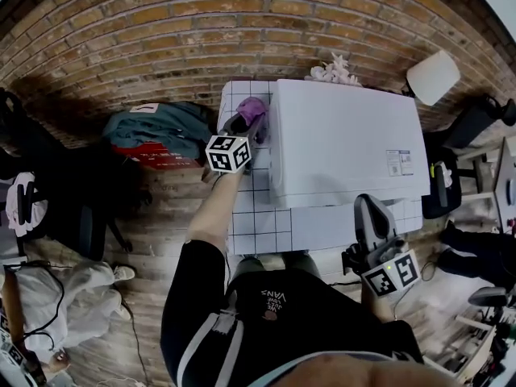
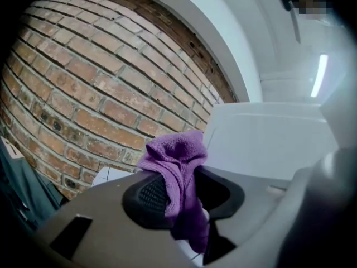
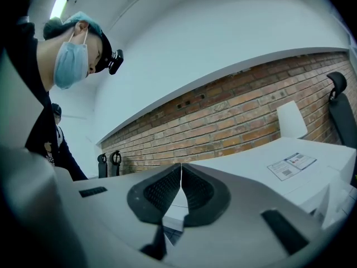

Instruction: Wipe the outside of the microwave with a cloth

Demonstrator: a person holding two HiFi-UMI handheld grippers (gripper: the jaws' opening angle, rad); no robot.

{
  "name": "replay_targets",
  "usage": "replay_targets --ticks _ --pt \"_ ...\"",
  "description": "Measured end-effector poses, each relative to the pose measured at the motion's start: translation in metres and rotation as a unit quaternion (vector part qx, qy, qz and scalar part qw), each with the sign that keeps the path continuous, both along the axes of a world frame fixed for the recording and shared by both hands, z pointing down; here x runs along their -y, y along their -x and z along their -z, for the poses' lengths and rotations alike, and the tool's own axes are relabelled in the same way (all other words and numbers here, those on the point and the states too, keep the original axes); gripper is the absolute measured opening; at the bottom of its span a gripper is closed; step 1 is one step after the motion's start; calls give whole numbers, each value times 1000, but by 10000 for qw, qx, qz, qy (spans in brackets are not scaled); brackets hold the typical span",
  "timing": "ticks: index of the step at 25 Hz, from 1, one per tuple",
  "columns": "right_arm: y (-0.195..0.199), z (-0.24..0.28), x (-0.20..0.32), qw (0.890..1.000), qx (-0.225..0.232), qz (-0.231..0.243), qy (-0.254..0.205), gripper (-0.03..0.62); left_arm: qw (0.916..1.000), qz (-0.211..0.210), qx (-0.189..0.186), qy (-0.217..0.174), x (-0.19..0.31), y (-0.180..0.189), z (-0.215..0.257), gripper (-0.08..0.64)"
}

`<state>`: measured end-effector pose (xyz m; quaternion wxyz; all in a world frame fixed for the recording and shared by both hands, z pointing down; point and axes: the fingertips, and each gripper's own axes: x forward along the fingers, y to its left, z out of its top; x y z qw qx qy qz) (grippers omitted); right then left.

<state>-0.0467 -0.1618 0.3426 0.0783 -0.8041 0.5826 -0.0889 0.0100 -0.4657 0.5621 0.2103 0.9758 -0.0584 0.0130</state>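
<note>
The white microwave [image 1: 347, 143] stands on a white gridded table [image 1: 250, 216], seen from above. My left gripper [image 1: 251, 129] is shut on a purple cloth [image 1: 253, 110] held at the microwave's left side, near its back corner. In the left gripper view the cloth [image 2: 178, 172] bunches up between the jaws and hangs below them, with the microwave's side [image 2: 268, 138] just to the right. My right gripper [image 1: 369, 214] is shut with nothing in it, at the microwave's front right corner. Its jaws meet tip to tip in the right gripper view [image 3: 181, 175], with the microwave's top [image 3: 268, 166] beyond.
A brick wall [image 1: 201, 22] runs behind the table. A pale fluffy thing [image 1: 332, 72] lies behind the microwave. A white lamp shade [image 1: 433, 76] stands at the right. Bags and clothes [image 1: 157, 131] lie on the wooden floor to the left. Chairs [image 1: 484, 115] crowd the right.
</note>
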Motion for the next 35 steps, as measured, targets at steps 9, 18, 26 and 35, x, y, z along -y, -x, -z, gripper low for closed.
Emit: replay_targets --ticks 9,18,26,35 --pt "25 8 13 9993 35 163 -333 0 9950 -307 -681 -663 -40 88 84 130" --pt "17 4 -22 9983 135 117 -558 0 9907 -312 -853 -1017 -133 177 145 130" --pt "-10 3 -109 9983 -25 80 -579 0 9892 106 -773 -1237 -231 204 175 130" --pt "-56 2 -255 9969 -196 25 -758 0 9840 223 -992 -1464 -385 158 193 130"
